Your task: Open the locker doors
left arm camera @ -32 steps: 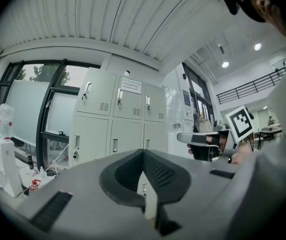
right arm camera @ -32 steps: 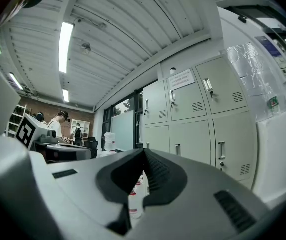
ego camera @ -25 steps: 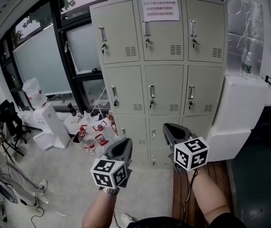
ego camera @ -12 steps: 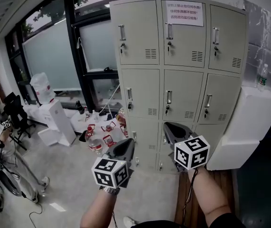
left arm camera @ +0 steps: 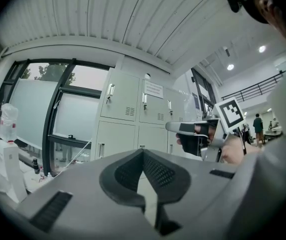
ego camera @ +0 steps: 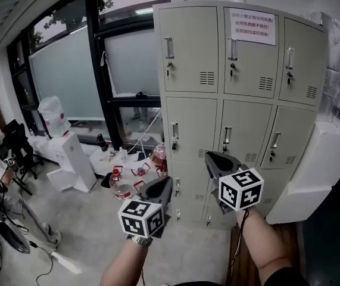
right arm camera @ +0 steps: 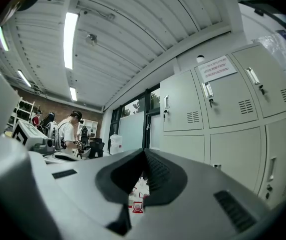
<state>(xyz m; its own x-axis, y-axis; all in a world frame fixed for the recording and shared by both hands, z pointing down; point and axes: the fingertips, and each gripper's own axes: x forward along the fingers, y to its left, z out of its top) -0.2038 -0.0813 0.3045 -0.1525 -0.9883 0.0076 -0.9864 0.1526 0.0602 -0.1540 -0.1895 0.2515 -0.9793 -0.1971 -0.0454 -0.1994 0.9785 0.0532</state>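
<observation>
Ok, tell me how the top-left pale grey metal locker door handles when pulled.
The pale grey metal locker door seems thin sheet with vent slots, so probably light yet stiff. Its silver vertical handle sits at the left edge, so it likely hinges right.

We're looking straight along the right claw (right arm camera: 144,154): jaws pressed together at the tips, nothing caught between them. Out at three o'clock stands the grey locker bank (right arm camera: 233,119), and every door we can see is shut, handles (right arm camera: 208,90) upright. A white notice (right arm camera: 218,68) is stuck on an upper door at two o'clock. Ceiling light strips (right arm camera: 70,39) run at eleven o'clock. At nine o'clock, a person in a white shirt (right arm camera: 68,133). Below the tips, something small, red and white (right arm camera: 136,204).
</observation>
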